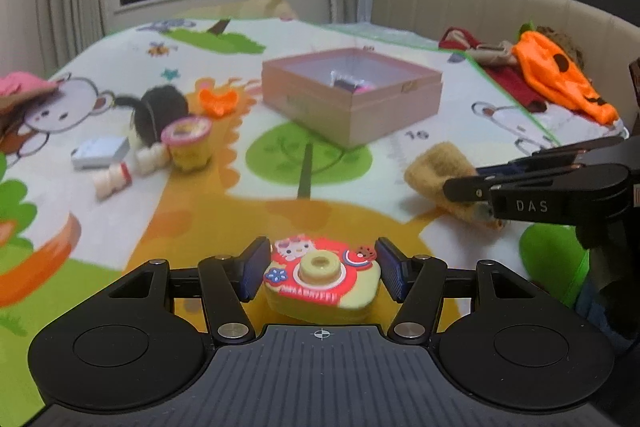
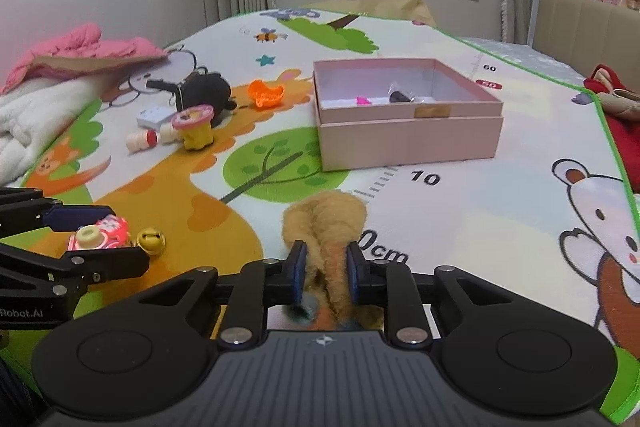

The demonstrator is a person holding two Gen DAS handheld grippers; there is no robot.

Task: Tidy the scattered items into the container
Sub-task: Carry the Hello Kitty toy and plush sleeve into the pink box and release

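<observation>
A pink open box [image 1: 352, 95] stands on the play mat, also in the right wrist view [image 2: 408, 131], with a few small items inside. My left gripper [image 1: 320, 269] has its jaws on both sides of a red and yellow toy camera [image 1: 322, 277], which also shows in the right wrist view [image 2: 100, 233]; whether the pads press it is unclear. My right gripper [image 2: 325, 273] is shut on a tan fuzzy plush piece [image 2: 326, 223], also visible in the left wrist view [image 1: 440, 167].
A gold bell [image 2: 151, 241] lies by the camera. At the left lie a yellow cup with pink lid [image 2: 196, 127], a black plush [image 2: 204, 91], an orange piece [image 2: 265, 94], a white block [image 2: 154, 115] and small bottles [image 2: 141, 141]. Clothes lie along both edges.
</observation>
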